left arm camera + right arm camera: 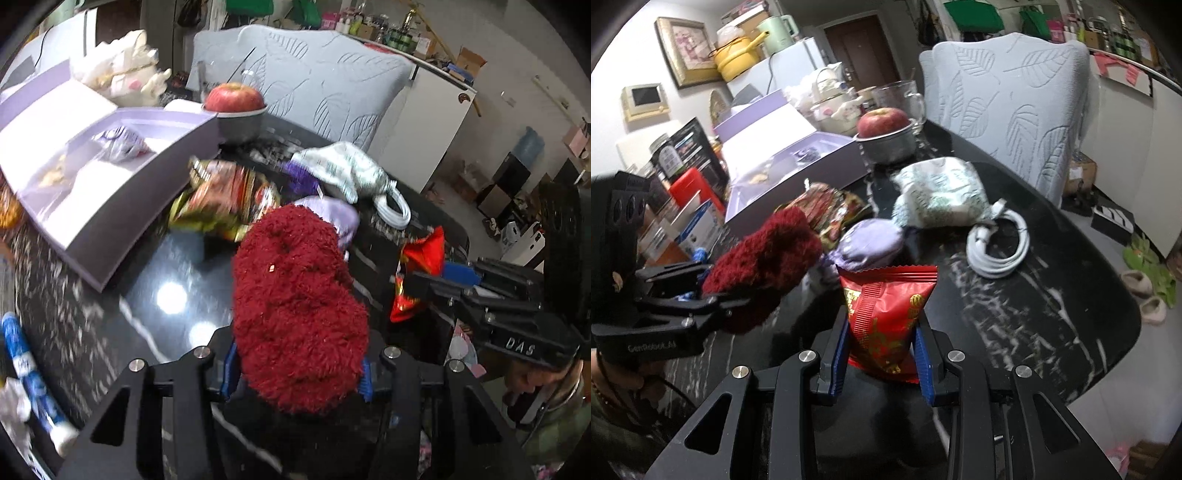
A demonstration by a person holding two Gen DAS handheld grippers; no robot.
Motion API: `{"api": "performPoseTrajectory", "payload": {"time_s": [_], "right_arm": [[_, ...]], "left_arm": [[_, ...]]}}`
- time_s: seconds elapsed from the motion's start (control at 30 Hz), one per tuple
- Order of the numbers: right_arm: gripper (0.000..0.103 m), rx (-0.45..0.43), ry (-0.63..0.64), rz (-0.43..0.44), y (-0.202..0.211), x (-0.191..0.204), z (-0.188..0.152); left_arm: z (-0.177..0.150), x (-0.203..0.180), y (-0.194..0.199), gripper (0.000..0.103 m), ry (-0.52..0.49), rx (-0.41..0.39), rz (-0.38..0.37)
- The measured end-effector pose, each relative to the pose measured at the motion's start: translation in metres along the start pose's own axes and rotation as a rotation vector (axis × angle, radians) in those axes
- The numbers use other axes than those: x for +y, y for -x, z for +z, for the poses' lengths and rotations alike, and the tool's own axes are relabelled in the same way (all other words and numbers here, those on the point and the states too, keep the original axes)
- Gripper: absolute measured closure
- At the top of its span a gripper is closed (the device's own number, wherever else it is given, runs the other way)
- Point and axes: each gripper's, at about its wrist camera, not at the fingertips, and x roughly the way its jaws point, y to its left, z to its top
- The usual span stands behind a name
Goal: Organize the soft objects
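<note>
The left hand-held gripper (295, 373) is clamping a fuzzy dark-red knitted item (295, 306) above the black marble worktop (177, 266), near the open lilac box (110, 177), likely its destination; the right hand-held gripper (882, 354) is pinching a red foil snack packet (886, 314) clear.

Dark red fuzzy sock (299, 306), red-and-gold snack packet (886, 317), lavender box (110, 177).

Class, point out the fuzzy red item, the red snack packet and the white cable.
fuzzy red item (299, 306), left wrist view, centre of pile.
red snack packet (886, 314), right wrist view, printed front.
white cable (997, 247), right wrist view, coil's loops.
</note>
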Motion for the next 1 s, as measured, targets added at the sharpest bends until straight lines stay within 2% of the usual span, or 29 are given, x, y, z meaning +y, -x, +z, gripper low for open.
{"api": "performPoseTrajectory", "payload": {"time_s": [0.27, 0.43, 0.5, 0.57, 0.63, 0.7, 0.73, 0.8, 0.83, 0.93, 1.0], "right_arm": [[0.072, 0.026, 0.023, 0.023, -0.003, 0.012, -0.011], [0.072, 0.032, 0.024, 0.014, -0.003, 0.013, -0.013], [0.072, 0.034, 0.019, 0.012, -0.003, 0.012, -0.014], [0.072, 0.037, 0.014, 0.007, -0.003, 0.012, -0.015], [0.072, 0.039, 0.012, 0.005, -0.004, 0.011, -0.015], [0.072, 0.043, 0.010, 0.003, -0.004, 0.011, -0.016], [0.072, 0.044, 0.008, 0.004, -0.004, 0.011, -0.017], [0.072, 0.044, 0.003, 0.006, -0.004, 0.010, -0.017], [0.072, 0.044, 0.002, 0.007, -0.004, 0.011, -0.017], [0.072, 0.043, 0.005, 0.005, -0.004, 0.011, -0.017], [0.072, 0.043, 0.010, 0.007, -0.004, 0.012, -0.017]], "left_arm": [[-0.018, 0.008, -0.014, 0.055, 0.047, 0.067, -0.006], [-0.017, 0.004, -0.019, 0.054, 0.014, 0.050, 0.029], [-0.015, 0.001, -0.022, 0.049, -0.007, 0.043, 0.054], [-0.012, -0.003, -0.027, 0.036, -0.030, 0.043, 0.085], [-0.010, -0.007, -0.033, 0.029, -0.056, 0.044, 0.119], [-0.007, -0.009, -0.036, 0.029, -0.067, 0.031, 0.122], [-0.007, -0.009, -0.036, 0.029, -0.061, 0.017, 0.095], [-0.004, -0.005, -0.035, 0.035, -0.025, -0.001, 0.054], [-0.003, -0.004, -0.034, 0.051, -0.019, -0.005, 0.056], [-0.002, -0.003, -0.034, 0.059, -0.013, -0.004, 0.058], [-0.004, -0.003, -0.031, 0.060, -0.012, -0.002, 0.048]]}}
